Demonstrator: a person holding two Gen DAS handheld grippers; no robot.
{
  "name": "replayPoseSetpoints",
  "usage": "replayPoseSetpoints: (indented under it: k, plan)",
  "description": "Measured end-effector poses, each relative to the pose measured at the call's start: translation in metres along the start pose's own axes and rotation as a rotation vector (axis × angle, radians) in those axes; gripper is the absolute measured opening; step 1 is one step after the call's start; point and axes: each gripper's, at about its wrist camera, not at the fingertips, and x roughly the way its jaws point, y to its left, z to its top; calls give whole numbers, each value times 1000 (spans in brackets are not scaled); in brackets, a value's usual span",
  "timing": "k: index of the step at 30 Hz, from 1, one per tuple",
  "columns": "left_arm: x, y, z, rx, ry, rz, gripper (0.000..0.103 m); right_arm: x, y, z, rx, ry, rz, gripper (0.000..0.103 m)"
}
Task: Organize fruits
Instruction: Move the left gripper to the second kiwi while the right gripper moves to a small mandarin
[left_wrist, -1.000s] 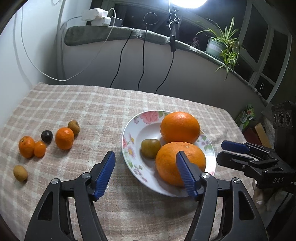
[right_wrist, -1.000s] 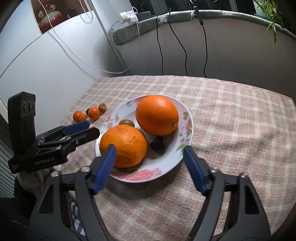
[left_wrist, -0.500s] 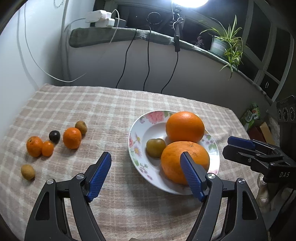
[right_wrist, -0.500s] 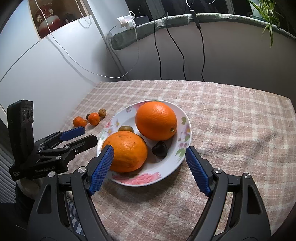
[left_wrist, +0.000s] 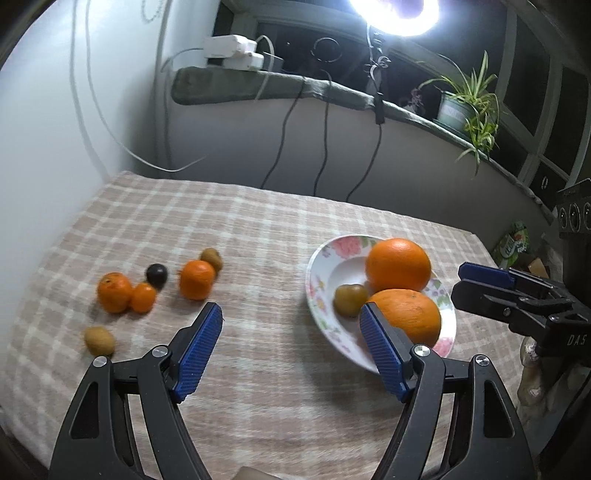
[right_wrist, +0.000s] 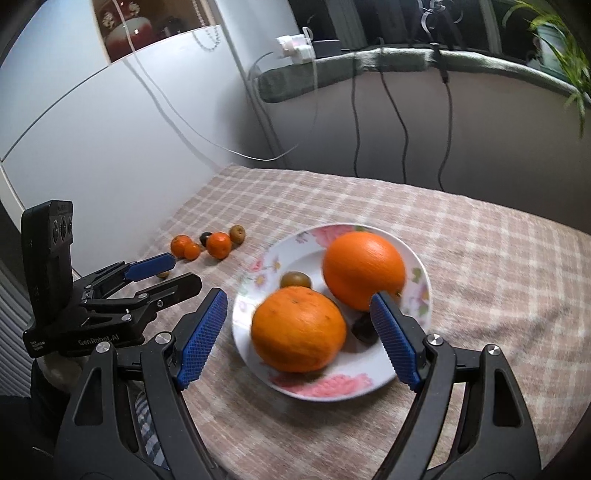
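Observation:
A floral plate on the checked cloth holds two big oranges, a small green-brown fruit and a dark fruit. Left of the plate lie several small fruits: mandarins, a dark fruit and brown kiwis. My left gripper is open and empty, above the cloth between the small fruits and the plate. My right gripper is open and empty, its jaws on either side of the plate's near part.
A wall stands at the left and a ledge with cables, a power strip and a potted plant runs behind the table. A bright lamp shines above. Bags sit beyond the table's right edge.
The left gripper has pulled back and swung left, so the small fruits sit closer to its centre. The right gripper has drawn back a little. Both stay open.

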Motion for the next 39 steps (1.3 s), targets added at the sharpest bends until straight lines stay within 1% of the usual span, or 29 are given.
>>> replayPoseSetpoints:
  k: [6,12,17,22,26,27,30,32,36,39]
  plan:
    - [-9,25,-4,-37,-8,34,77,15,24,15,-55,6,30,82]
    - [-18,55,-10,-80,-16,74,77,37,46,29,-90,33,73,82]
    - [-23,77,-14,-113,-24,107,77,56,66,39,-139,61,88,82]
    - [-23,98,-20,-150,-23,131,75,79,93,47,-204,110,84,82]
    - [-21,110,-24,-167,-12,148,70,96,111,50,-232,144,84,82]
    - [-19,112,-25,-169,-5,153,67,101,115,51,-234,153,83,82]
    - [-14,120,-28,-179,14,164,62,117,121,53,-223,186,77,82]
    - [-11,126,-30,-189,23,166,58,127,124,54,-210,210,77,82]
    - [-6,135,-33,-201,36,165,53,150,123,56,-152,275,77,82]
    - [-5,137,-33,-202,39,161,49,165,121,58,-102,314,82,77]
